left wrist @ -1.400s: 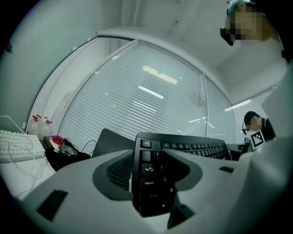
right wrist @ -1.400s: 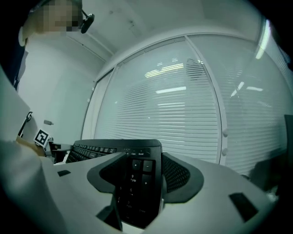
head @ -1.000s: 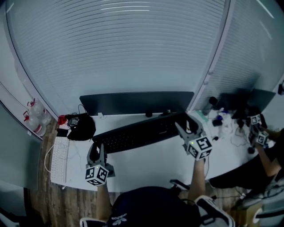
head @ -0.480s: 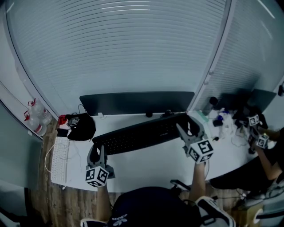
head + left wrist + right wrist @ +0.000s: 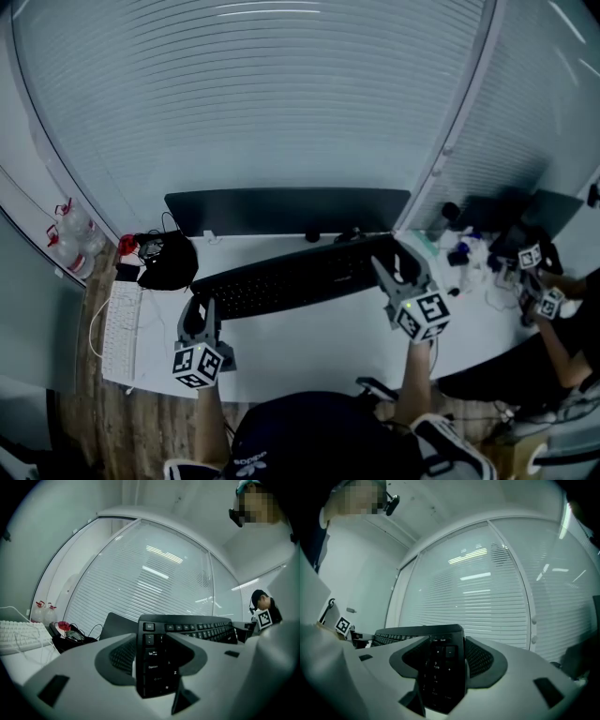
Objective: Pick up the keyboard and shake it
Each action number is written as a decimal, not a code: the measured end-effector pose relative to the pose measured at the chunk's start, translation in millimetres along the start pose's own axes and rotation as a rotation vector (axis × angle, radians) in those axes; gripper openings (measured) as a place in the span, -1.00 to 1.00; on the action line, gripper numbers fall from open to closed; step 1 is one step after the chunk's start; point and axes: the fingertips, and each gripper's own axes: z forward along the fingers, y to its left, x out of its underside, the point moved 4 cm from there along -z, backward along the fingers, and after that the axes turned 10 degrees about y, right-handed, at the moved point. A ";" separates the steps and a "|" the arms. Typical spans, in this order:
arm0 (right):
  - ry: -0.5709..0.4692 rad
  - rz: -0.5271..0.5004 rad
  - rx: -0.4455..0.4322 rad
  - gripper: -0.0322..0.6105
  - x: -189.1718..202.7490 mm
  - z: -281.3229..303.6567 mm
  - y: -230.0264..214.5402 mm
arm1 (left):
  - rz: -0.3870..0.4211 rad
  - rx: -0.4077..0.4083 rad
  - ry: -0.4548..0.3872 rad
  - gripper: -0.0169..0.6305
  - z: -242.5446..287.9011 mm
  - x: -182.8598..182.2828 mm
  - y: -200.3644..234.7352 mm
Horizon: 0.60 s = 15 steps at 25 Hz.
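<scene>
A long black keyboard (image 5: 295, 277) hangs above the white desk (image 5: 319, 347), held at both ends and tilted, its right end higher. My left gripper (image 5: 198, 317) is shut on its left end; the Tab and Caps keys of the keyboard (image 5: 157, 660) sit between the jaws in the left gripper view. My right gripper (image 5: 397, 270) is shut on the right end, and the number pad of the keyboard (image 5: 440, 672) fills the gap in the right gripper view.
A dark monitor (image 5: 286, 212) stands at the desk's back edge. A black bag with cables (image 5: 167, 262) lies at the left, and a white keyboard (image 5: 120, 328) beside it. Another person with marker cubes (image 5: 534, 281) sits at a cluttered desk on the right. Blinds (image 5: 262, 94) fill the wall behind.
The keyboard and both grippers have shifted slightly up and back between the frames. Both grips are unchanged.
</scene>
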 end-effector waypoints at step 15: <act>-0.021 0.054 0.014 -0.23 4.4 -8.7 2.8 | 0.021 0.022 -0.010 -0.34 -0.9 -12.1 3.7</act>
